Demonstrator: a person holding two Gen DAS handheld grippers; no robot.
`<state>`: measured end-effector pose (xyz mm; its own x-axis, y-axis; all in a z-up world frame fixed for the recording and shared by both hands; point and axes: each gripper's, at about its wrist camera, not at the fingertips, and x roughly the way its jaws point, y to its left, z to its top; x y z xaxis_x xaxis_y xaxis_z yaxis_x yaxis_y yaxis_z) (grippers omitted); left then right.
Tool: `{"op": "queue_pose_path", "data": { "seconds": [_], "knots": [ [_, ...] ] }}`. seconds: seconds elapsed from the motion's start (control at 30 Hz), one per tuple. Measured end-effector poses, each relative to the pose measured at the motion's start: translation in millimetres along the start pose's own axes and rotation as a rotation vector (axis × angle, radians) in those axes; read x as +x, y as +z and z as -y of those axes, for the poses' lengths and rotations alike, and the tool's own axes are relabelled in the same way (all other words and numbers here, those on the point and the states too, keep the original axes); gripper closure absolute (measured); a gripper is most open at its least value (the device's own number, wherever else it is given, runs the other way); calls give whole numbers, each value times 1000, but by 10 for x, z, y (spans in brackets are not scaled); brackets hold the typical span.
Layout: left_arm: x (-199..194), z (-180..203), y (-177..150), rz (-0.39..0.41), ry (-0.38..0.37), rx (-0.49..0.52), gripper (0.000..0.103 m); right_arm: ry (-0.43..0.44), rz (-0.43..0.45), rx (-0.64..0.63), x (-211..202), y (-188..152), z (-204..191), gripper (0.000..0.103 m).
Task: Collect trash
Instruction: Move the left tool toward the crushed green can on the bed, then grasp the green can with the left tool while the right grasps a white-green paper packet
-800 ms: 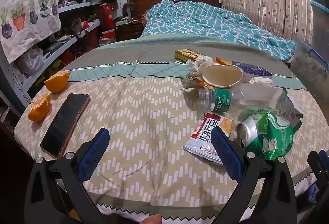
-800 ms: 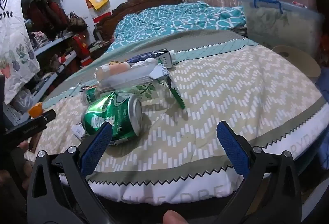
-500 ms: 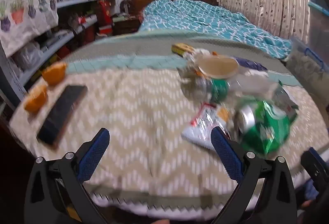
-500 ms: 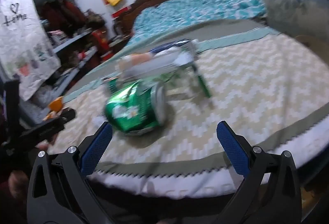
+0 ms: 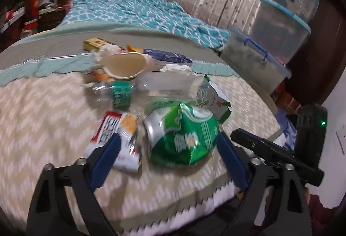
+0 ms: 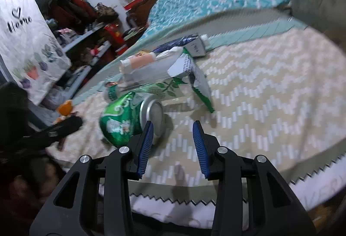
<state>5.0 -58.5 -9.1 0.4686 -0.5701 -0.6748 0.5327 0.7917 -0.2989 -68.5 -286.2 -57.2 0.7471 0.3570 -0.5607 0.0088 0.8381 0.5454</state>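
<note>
A bedroom, trash heaped on the bed's zigzag cover [image 5: 43,119]. My left jaws [image 5: 167,160] gape wide around the can [image 5: 183,134], ready to close; right jaws [image 6: 173,143] half-shut, empty, beside it.

The white hanging cloth [image 6: 28,41] by the shelves bears a black heart and the word "Home"; print on the can and wrappers is too blurred to read.

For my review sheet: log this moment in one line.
task: collect trash | left tongs: open, straddling can | right tongs: open, empty, beside can | table: trash uncollected
</note>
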Motion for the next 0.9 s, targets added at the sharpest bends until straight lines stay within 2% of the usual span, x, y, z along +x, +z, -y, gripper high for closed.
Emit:
{"op": "queue_pose_path", "data": {
  "seconds": [0.07,0.2,0.27,0.33,0.47,0.53,0.6,0.63,0.73,0.9],
  "knots": [
    [130,-34,58,-29,-34,-22,33,36,-24,11,64,50,19,63],
    [350,-154,101,-93,-86,-70,33,87,-45,19,202,103,24,61],
    [378,-201,123,-106,-69,-87,33,104,-48,20,250,118,14,61],
    [413,-182,117,-109,-58,-93,33,82,-34,3,251,140,22,61],
    [454,30,126,-102,-107,-67,33,25,0,1,124,120,167,61],
    [440,119,135,-73,-175,-48,33,-25,-7,-9,70,85,243,61],
    [490,153,147,-85,-297,-65,32,-85,-16,-15,57,39,325,61],
    [528,173,145,-95,-317,-67,32,-98,-16,2,40,14,390,61],
    [670,223,137,-112,-246,-33,32,-86,-2,40,-12,-7,502,62],
    [763,-4,145,-165,-220,-113,32,-65,21,13,-70,33,415,61]
  ]
}}
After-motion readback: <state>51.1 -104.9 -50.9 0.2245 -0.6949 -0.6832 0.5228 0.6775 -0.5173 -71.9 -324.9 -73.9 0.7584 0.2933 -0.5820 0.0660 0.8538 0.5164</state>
